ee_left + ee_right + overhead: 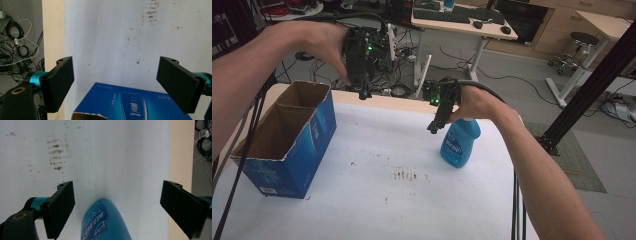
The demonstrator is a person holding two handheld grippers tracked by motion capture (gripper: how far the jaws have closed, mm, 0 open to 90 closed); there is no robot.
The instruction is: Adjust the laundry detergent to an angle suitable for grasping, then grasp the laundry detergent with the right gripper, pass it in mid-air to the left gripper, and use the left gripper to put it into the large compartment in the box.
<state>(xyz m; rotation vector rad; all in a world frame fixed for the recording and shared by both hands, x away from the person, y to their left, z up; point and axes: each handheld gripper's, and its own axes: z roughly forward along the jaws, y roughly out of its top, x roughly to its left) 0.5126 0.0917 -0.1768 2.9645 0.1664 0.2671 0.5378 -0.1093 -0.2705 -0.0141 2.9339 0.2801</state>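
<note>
A blue spray bottle (460, 143) stands upright on the white table (377, 150), right of centre. My right gripper (433, 128) hovers just above and left of the bottle's top, jaws pointing down. In the right gripper view it is open (127, 207), and the bottle's blue body (103, 222) rises between the jaws, touching neither. An open blue cardboard box (287, 137) sits at the table's left. My left gripper (363, 93) hangs above the table's far edge, right of the box. In the left gripper view it is open (116, 85), with the box's blue side (130, 103) below the jaws.
Brown stains (404, 175) mark the table's middle. The table's far wooden edge (387, 102) borders a floor tangled with cables (397, 90). A black frame post (592, 90) slants at the right. A desk with a keyboard (457, 15) stands beyond.
</note>
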